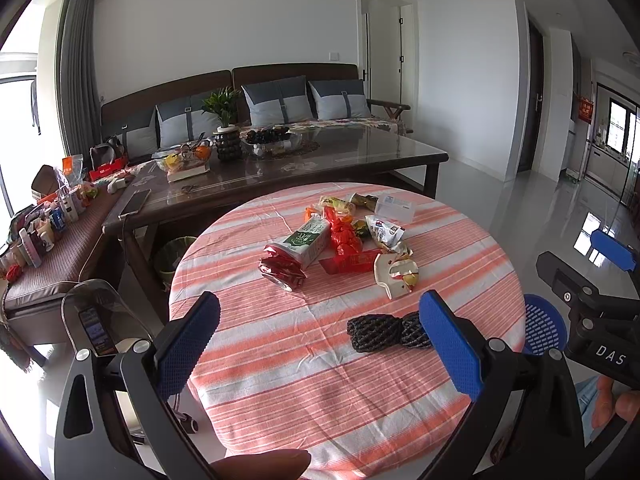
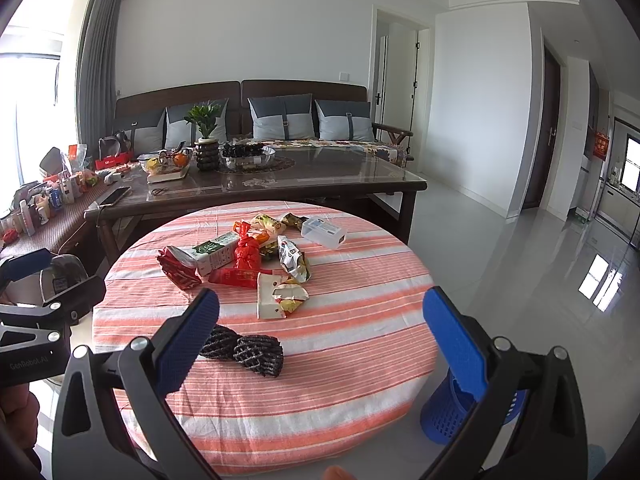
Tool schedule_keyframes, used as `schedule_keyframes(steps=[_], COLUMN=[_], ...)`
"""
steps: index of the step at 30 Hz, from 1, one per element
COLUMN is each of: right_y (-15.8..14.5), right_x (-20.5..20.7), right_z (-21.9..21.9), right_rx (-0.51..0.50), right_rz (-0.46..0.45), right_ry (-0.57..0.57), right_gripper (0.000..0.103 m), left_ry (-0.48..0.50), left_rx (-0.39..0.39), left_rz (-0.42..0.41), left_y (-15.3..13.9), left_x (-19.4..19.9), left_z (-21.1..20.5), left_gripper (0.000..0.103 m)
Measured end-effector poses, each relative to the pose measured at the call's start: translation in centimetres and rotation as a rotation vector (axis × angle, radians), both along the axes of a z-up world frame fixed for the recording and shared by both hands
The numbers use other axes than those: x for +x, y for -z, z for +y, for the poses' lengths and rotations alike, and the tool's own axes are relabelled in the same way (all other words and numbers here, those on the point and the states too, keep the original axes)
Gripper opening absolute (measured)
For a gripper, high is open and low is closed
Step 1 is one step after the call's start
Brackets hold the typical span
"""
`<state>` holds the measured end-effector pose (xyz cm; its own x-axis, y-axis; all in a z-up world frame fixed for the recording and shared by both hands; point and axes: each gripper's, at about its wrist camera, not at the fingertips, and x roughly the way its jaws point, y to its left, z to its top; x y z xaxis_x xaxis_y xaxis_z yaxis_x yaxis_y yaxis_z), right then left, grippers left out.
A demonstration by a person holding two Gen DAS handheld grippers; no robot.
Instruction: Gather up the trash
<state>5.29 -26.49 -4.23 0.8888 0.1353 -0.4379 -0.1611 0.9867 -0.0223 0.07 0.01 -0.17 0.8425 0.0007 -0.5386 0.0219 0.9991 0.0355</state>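
Observation:
A pile of trash lies on the round table with the striped cloth [image 1: 280, 360] [image 2: 360, 340]: a crushed red can [image 1: 282, 268] [image 2: 178, 270], a green and white milk carton [image 1: 306, 242] [image 2: 212, 254], a red wrapper [image 1: 344, 240] [image 2: 247, 254], a torn white box [image 1: 396, 276] [image 2: 276, 298], snack packets [image 1: 386, 234] [image 2: 294, 260] and a clear plastic box [image 1: 394, 208] [image 2: 324, 232]. A dark mesh bundle [image 1: 386, 332] [image 2: 244, 348] lies nearer. My left gripper [image 1: 320, 340] and right gripper [image 2: 320, 340] both hover open above the table's near edge, holding nothing.
A blue perforated bin [image 2: 460, 412] [image 1: 544, 326] stands on the floor right of the table. Behind the table is a dark glass-topped coffee table [image 1: 320, 156] with bowls, a plant and a phone, then a sofa. A cluttered bench [image 1: 48, 248] sits left.

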Motion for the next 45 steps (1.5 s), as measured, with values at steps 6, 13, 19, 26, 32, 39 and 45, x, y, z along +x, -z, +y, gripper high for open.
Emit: schedule_keyframes(steps=[6, 13, 19, 26, 32, 39, 45], right_y=[-0.06, -0.07, -0.08, -0.05, -0.08, -0.14, 0.29], right_x=[-0.02, -0.05, -0.05, 0.0, -0.03, 0.11, 0.09], right_z=[0.06, 0.1, 0.12, 0.05, 0.07, 0.31, 0.04], right_rx=[0.0, -0.002, -0.002, -0.001, -0.002, -0.004, -0.002], right_rz=[0.001, 0.002, 0.002, 0.003, 0.003, 0.004, 0.007], right_ry=[0.0, 0.0, 0.001, -0.001, 0.0, 0.0, -0.001], right_gripper=[0.098, 0.098, 0.098, 0.098, 0.098, 0.098, 0.098], left_ry=[0.0, -0.001, -0.001, -0.002, 0.0, -0.001, -0.001], left_rx=[0.0, 0.0, 0.001, 0.001, 0.001, 0.001, 0.003], left_rz=[0.001, 0.003, 0.002, 0.003, 0.004, 0.004, 0.007], left_y=[0.01, 0.02, 0.01, 0.01, 0.0, 0.0, 0.02], left_x=[0.01, 0.04, 0.04, 0.04, 0.05, 0.05, 0.08], left_z=[-0.02, -0.03, -0.04, -0.05, -0.03, -0.03, -0.04], left_gripper=[0.099, 0.099, 0.099, 0.099, 0.099, 0.099, 0.099])
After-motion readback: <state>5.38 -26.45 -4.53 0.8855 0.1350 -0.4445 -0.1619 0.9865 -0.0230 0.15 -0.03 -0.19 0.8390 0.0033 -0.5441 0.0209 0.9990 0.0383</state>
